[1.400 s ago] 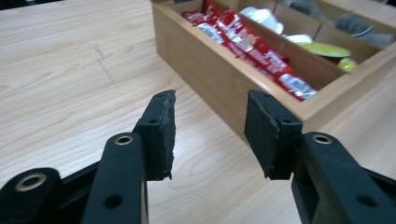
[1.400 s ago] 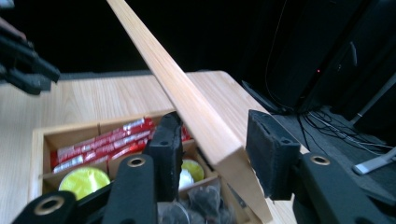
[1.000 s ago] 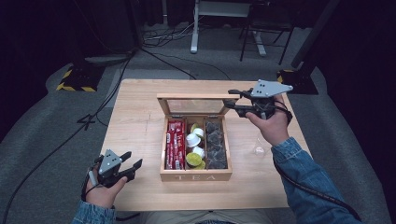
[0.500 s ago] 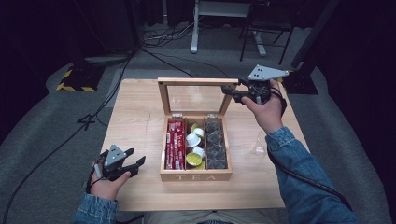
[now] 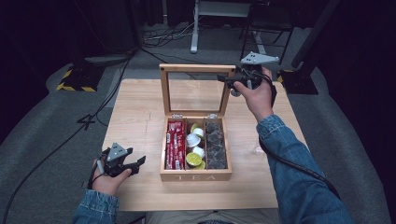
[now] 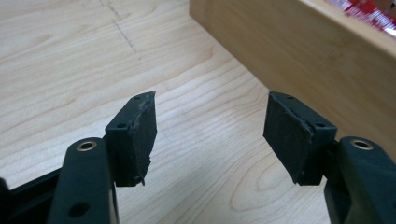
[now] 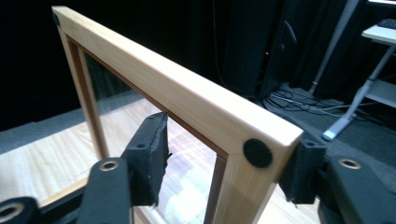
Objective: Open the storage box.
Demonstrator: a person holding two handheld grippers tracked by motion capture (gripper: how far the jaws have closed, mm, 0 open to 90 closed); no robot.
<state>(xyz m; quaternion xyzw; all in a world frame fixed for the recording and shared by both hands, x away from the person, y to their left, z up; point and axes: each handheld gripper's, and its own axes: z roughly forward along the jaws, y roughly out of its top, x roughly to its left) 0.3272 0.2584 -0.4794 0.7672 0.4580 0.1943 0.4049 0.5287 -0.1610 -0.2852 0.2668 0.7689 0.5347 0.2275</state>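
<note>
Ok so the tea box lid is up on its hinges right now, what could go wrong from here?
The right gripper straddles a top corner of the glass-paned lid, but one pad looks clear of the wood; a loose hold could let the lid drop onto the capsules. Pushing the lid further back might strain the hinges or tip the tea box, since the left gripper rests open beside it, steadying nothing.

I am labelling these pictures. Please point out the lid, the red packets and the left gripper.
lid (image 5: 196,68), high view, top bar of its frame
red packets (image 5: 175,142), high view, middle of the stack
left gripper (image 6: 210,135), left gripper view, midway between its fingertips
</note>
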